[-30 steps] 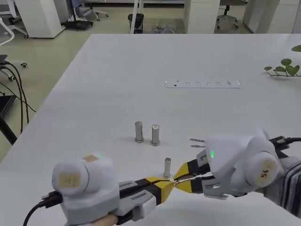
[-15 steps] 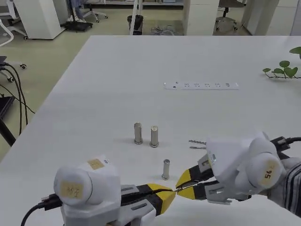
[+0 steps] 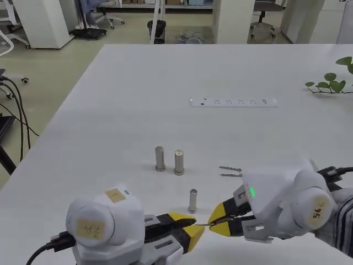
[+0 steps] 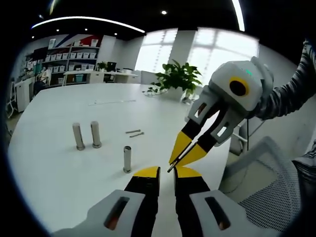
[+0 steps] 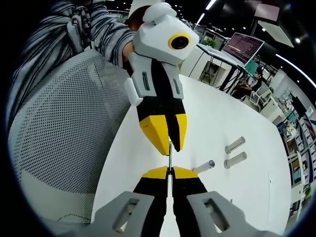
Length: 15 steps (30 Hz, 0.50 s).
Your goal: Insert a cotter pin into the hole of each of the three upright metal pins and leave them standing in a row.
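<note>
Cotter pin (image 5: 169, 155) is pinched between the pressed-together fingers of my right gripper (image 5: 169, 173), and it sticks straight out past their yellow tips toward my left gripper (image 4: 167, 172). The two grippers face each other tip to tip, with the thin pin bridging the short gap between them.

My left fingers (image 4: 147, 173) stand a narrow slot apart, wider than the pin. The pin's free end sits right at the mouth of that slot, and I cannot tell whether it touches either finger.

Just beyond the meeting fingertips the nearest metal pin (image 3: 192, 200) stands upright on the table (image 3: 138, 99), close to both sets of tips and touching neither. Further out, on the left fingers' side, two more metal pins (image 3: 160, 158) stand upright side by side, well apart from the tips. Two loose cotter pins (image 3: 230, 169) lie flat on the table beyond my right fingertips, near each other and well apart from the jaws.
</note>
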{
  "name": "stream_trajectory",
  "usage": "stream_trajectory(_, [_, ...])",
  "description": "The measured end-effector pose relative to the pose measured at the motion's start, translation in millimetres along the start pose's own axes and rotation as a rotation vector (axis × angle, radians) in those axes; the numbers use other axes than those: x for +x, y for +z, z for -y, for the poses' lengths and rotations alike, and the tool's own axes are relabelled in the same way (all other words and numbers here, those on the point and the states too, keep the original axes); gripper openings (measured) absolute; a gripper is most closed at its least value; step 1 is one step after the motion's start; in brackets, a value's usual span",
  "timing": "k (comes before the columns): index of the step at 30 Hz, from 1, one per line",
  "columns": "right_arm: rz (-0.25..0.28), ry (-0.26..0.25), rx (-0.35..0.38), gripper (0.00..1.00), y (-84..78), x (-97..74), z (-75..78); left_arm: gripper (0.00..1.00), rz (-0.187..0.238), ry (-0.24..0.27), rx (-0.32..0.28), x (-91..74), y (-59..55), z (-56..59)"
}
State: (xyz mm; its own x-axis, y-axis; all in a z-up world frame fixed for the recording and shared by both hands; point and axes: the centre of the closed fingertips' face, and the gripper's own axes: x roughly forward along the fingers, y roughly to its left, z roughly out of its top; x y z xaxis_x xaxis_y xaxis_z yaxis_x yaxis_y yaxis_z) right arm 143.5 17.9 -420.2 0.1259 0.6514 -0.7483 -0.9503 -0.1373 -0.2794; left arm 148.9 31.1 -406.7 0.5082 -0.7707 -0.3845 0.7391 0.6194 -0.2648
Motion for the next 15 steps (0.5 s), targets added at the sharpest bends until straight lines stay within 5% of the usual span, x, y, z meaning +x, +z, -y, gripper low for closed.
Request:
stream_trajectory(7, [-0.039, -0.048, 0.012, 0.00, -12.3, 0.7, 12.0, 0.12, 0.031, 0.059, 0.008, 0.4, 4.8, -12.4])
stream_trajectory(15, [-0.074, -0.101, 0.053, 0.00, -26.8, 4.2, 31.1, 0.18, 0.003, 0.195, 0.149, 0.4, 4.0, -33.9])
